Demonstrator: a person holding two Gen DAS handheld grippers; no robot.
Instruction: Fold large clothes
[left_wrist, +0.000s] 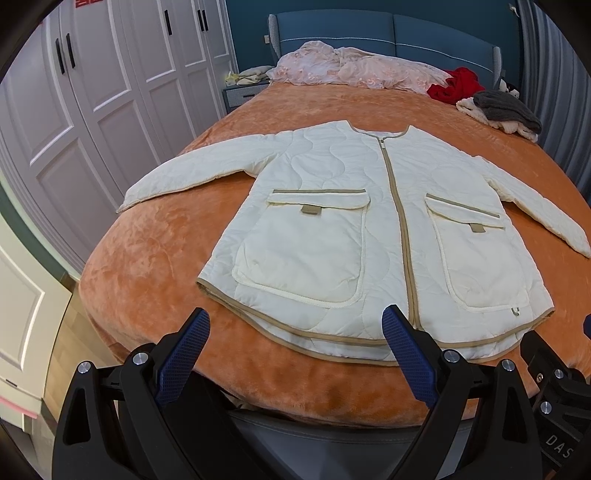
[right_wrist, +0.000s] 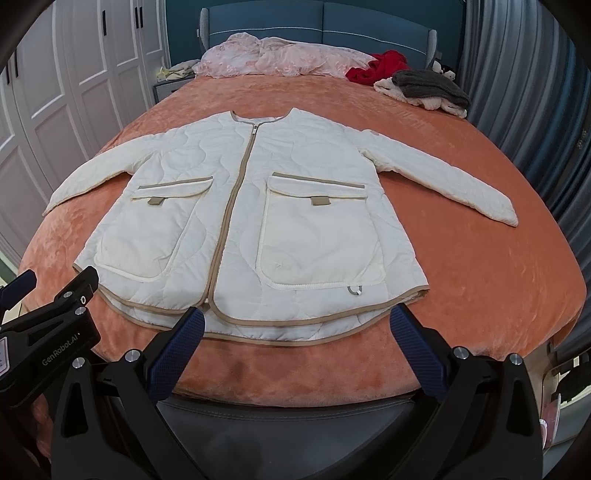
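Jacket (left_wrist: 332, 206): lies flat on the bed (left_wrist: 155, 258), zipped, sleeves spread.
Feel: soft, puffy, probably light.
Hold: I'd pinch the hem corners.
Left claw (left_wrist: 295, 334): released, empty.
Right claw (right_wrist: 295, 328): released, empty.

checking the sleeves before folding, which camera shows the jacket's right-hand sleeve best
The right wrist view: the jacket's sleeve lies whole there, cuff included. In the left wrist view it stretches to the frame edge, distorted, cuff barely in.
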